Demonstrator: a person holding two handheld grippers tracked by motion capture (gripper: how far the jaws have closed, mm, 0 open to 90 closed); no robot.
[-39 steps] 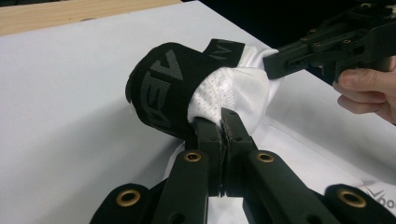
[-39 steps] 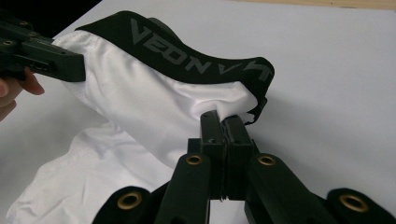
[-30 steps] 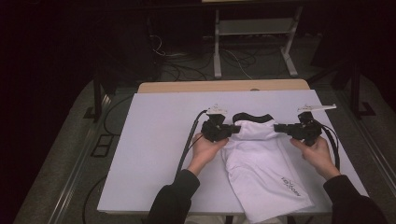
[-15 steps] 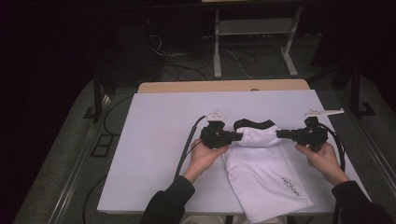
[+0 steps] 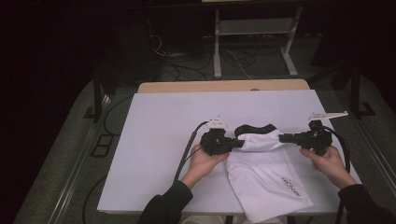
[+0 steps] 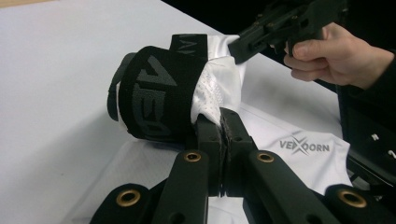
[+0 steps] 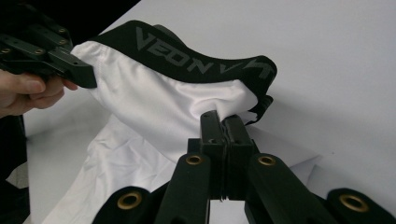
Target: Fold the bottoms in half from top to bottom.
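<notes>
White shorts (image 5: 266, 179) with a black lettered waistband (image 5: 254, 128) lie on the white table (image 5: 154, 140), legs hanging over the near edge. My left gripper (image 5: 240, 143) is shut on the white fabric at the waist's left side, just under the band (image 6: 154, 93), as its own view (image 6: 220, 119) shows. My right gripper (image 5: 281, 137) is shut on the waist's right side (image 7: 225, 122). The waist is lifted and held between them. A grey logo (image 6: 303, 146) is printed on one leg. Each gripper view also shows the other gripper (image 6: 243, 46) (image 7: 79, 70) clamped on cloth.
A wooden strip (image 5: 224, 86) runs along the table's far edge. Beyond it, a white metal stand (image 5: 252, 46) and cables (image 5: 233, 58) are on the dark floor. Bare table surface spreads left of the shorts.
Both grippers have drawn the waist slightly toward the near edge, and the right one has shifted a little outward. The waistband now arches higher off the table.
</notes>
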